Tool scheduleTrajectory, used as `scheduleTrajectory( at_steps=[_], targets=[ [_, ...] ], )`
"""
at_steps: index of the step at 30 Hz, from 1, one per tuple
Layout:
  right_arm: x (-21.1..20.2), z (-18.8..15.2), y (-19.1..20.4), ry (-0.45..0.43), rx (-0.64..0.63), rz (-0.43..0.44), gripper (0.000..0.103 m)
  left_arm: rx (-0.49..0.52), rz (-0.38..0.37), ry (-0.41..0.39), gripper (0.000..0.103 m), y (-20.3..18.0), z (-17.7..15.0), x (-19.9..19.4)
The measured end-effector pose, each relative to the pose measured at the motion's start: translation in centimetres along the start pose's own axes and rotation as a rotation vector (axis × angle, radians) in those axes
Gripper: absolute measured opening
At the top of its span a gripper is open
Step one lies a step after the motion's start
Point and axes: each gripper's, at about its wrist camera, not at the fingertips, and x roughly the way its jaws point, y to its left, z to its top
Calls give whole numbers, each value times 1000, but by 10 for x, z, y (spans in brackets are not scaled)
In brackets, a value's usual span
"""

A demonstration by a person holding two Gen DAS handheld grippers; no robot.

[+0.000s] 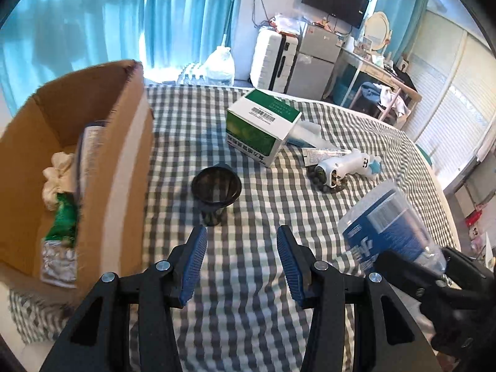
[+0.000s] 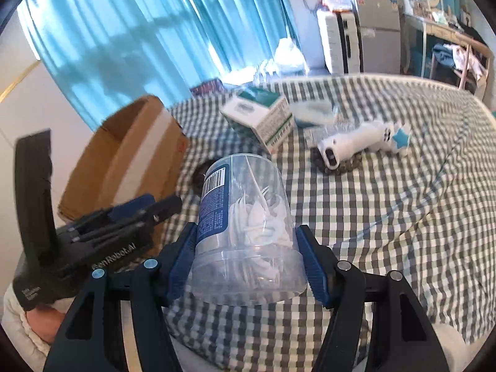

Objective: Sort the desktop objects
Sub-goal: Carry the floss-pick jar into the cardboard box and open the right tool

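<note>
The right tool [image 2: 246, 257] grips a clear jar [image 2: 245, 217] of white picks between its blue pads, above the checked bed [image 2: 387, 217]; the jar's blue label carries a barcode, its small print unreadable. The left tool [image 1: 241, 257] hangs open and empty, just short of a black cup [image 1: 216, 192]; its body reads "Robot.AI" in the right view. A cardboard box [image 1: 124, 161] stands left, a green-and-white carton [image 1: 263, 124] with a barcode beyond.

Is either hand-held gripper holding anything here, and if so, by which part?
The right hand-held gripper holds a clear plastic jar, pads clamped on opposite sides of its body. The left hand-held gripper is open and holds nothing.
</note>
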Motion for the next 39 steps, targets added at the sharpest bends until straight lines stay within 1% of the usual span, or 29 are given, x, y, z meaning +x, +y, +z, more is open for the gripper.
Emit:
scheduleTrajectory(
  at_steps=[3,5,9,11,14,17,19,22,23,26,28,31,35,36,37,39],
  targets=[
    [-20,2,11,-35,-3,28,64,9,30,-13,49,2,2,-20],
    [-32,5,22,-58,-16,33,64,-10,17,-38,49,8,3,-38],
    [-47,13,47,-88,-49,76,64,-29,2,-103,49,22,12,-72],
    [-54,17,60,-104,-67,91,64,-53,-9,-140,49,37,19,-90],
    [-59,26,82,-108,-93,149,64,-100,-13,-171,49,68,29,-110],
    [-56,40,110,-111,-135,188,64,-130,37,-197,49,103,44,-122],
    [-48,47,125,-107,-153,212,64,-150,58,-211,49,127,55,-127],
    [-28,55,154,-83,-175,266,64,-146,122,-211,49,155,67,-124],
    [-20,57,163,-70,-188,277,64,-148,130,-205,49,162,69,-121],
    [9,58,187,-29,-213,298,64,-169,141,-175,49,185,73,-106],
    [27,57,199,-2,-223,311,64,-182,136,-158,49,197,71,-96],
    [51,56,208,36,-236,315,64,-201,131,-116,49,213,68,-78],
    [77,53,214,78,-257,297,65,-207,141,-82,49,228,69,-61],
    [82,52,214,92,-254,297,65,-205,146,-78,52,230,69,-59],
    [85,52,213,94,-248,290,70,-199,157,-73,56,231,69,-56],
    [84,53,208,78,-226,274,79,-196,179,-70,86,232,69,-55]
  ],
)
